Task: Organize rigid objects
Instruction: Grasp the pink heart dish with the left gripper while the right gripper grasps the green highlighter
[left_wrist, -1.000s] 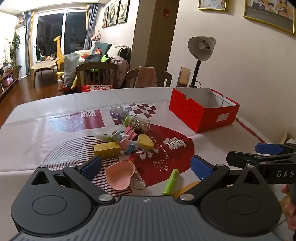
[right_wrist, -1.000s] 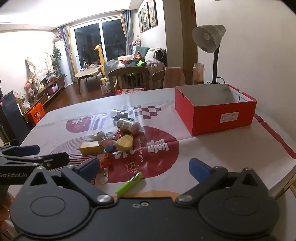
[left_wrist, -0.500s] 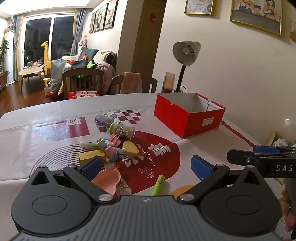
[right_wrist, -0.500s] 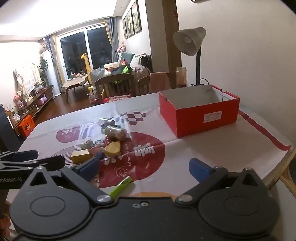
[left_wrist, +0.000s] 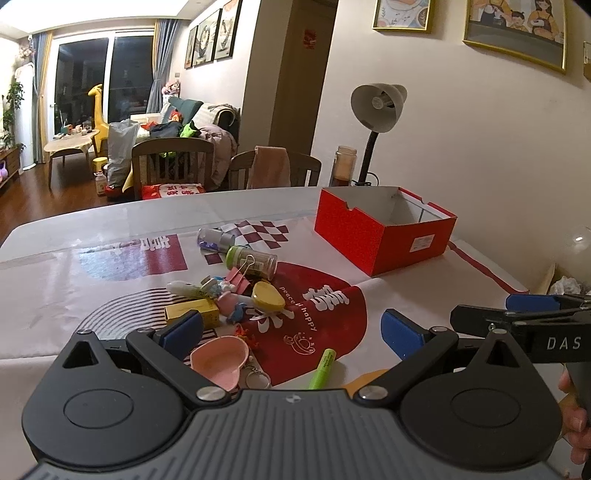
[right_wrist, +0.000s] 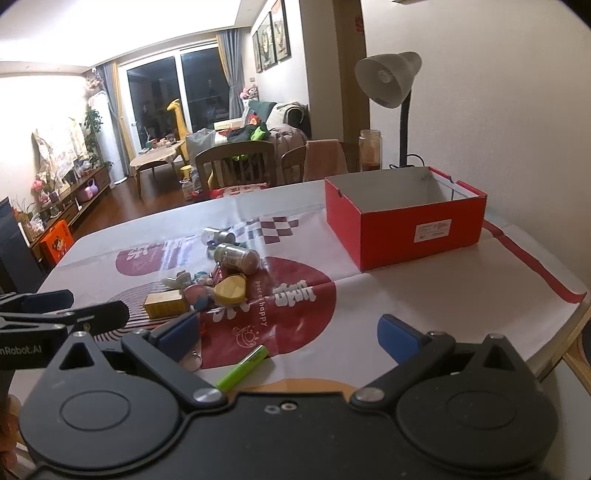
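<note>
The clutter I have to sort lies in a loose heap on the printed cloth over the surface (left_wrist: 406, 291): a yellow box (left_wrist: 192, 311), a yellow heart-shaped case (left_wrist: 268, 296), a pink binder clip (left_wrist: 238, 277), a white tube (left_wrist: 183, 288) and a small pink figure (left_wrist: 227, 301) packed against one another, with a green-capped jar (left_wrist: 252, 257) on its side just behind them and a silver canister (left_wrist: 216, 237) further back. Nearer to me a pink heart-shaped dish (left_wrist: 218, 357) sits beside a key ring (left_wrist: 258, 377), and a green highlighter (left_wrist: 322, 367) lies apart on the red circle of the cloth. The red box (left_wrist: 380, 236) stands open and well apart to the right of the heap, its inside showing bare white walls. My left claw (left_wrist: 291, 330) hangs above the near edge, released and spread wide, gripping nothing, its left pad over the pink dish. My right claw (right_wrist: 288, 332) is likewise released and grasps nothing, with the highlighter (right_wrist: 243, 369) lying between its fingers from this view. Behind the red box stand a desk lamp (right_wrist: 389, 79) and a glass jar (right_wrist: 370, 149); two wooden chairs (right_wrist: 236, 164) are drawn up at the far side, one draped with a pink cloth (right_wrist: 325, 158).
</note>
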